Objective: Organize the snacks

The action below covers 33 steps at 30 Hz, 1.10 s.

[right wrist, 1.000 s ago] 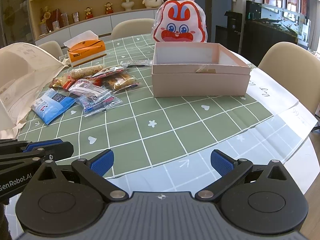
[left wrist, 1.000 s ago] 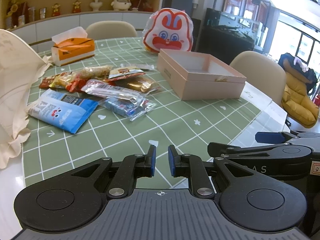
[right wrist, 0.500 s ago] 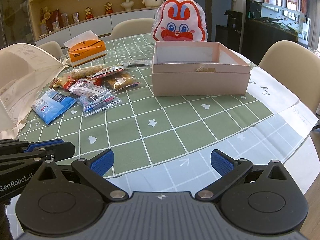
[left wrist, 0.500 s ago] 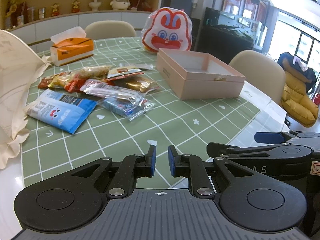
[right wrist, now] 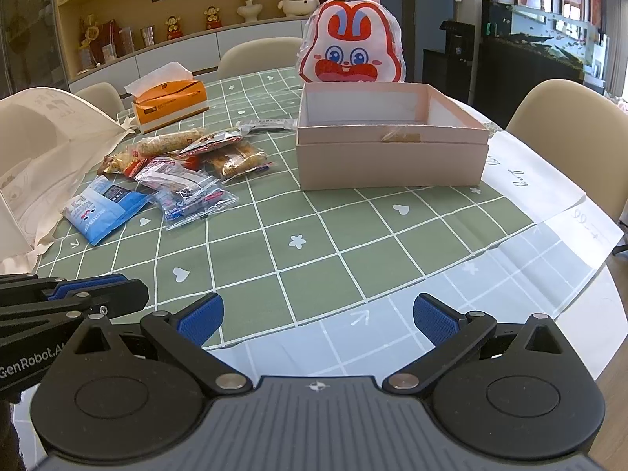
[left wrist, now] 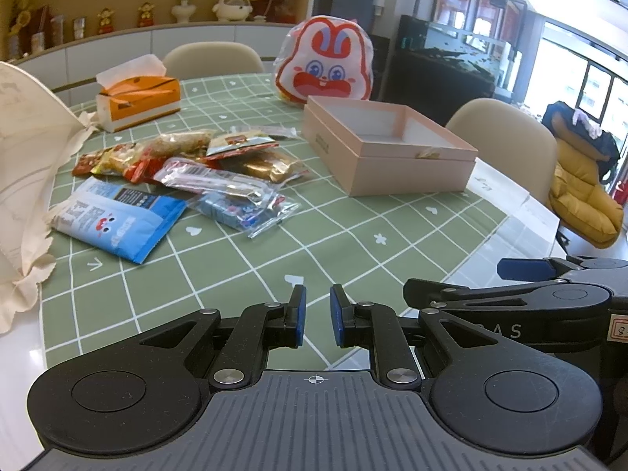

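Tablecloth (right wrist: 274,274), green w/ white grid, gives us bare squares from its near edge up to the goods; near edge of the table (right wrist: 588,314) curves off at right. Going left to right: cream cloth bag (left wrist: 23,149) slumps over the left rim; snack packets (left wrist: 184,180) lie in a loose heap just beside it, blue packet (left wrist: 114,219) nearest us, clear wraps overlapping behind. Orange tissue box (left wrist: 137,98) stands farther back. Pink box (right wrist: 392,157), open-topped, sits right of the heap w/ a gap between; one small wrapped item shows inside by the front wall. Bunny bag (right wrist: 353,51) stands upright behind it. Our left gripper (left wrist: 316,314) has jaws nearly closed on nothing; right gripper (right wrist: 318,314) is spread wide, empty, both over bare cloth.
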Each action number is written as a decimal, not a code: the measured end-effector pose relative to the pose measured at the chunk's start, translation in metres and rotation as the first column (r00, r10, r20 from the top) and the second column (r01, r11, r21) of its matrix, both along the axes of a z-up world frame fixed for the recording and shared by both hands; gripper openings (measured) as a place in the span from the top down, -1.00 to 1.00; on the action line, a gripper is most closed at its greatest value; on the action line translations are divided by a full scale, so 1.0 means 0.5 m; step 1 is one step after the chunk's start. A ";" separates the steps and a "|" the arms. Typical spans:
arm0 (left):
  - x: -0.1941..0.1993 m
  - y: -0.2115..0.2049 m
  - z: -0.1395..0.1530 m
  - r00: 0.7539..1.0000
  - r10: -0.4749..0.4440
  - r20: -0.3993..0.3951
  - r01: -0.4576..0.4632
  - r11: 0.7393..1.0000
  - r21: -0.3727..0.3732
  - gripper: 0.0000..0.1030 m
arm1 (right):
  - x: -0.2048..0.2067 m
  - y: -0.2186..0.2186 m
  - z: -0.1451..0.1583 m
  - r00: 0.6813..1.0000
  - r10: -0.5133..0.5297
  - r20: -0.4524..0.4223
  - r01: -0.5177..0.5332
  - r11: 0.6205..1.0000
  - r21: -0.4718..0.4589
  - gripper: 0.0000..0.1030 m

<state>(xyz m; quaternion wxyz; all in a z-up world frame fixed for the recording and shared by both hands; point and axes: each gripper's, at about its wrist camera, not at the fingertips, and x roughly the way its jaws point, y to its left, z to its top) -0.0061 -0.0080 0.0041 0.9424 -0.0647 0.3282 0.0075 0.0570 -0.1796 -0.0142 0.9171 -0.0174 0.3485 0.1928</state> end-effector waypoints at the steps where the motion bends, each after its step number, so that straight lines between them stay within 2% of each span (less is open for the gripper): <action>1: 0.001 -0.001 0.000 1.000 0.001 -0.001 -0.001 1.000 -0.001 0.65 | 0.000 -0.001 0.001 1.000 -0.001 0.000 0.001 1.000 0.000 -1.00; 33: 0.010 0.023 -0.003 0.999 0.031 -0.017 -0.031 0.999 -0.011 0.65 | 0.017 0.011 0.003 1.000 0.010 0.013 -0.010 1.000 0.001 -1.00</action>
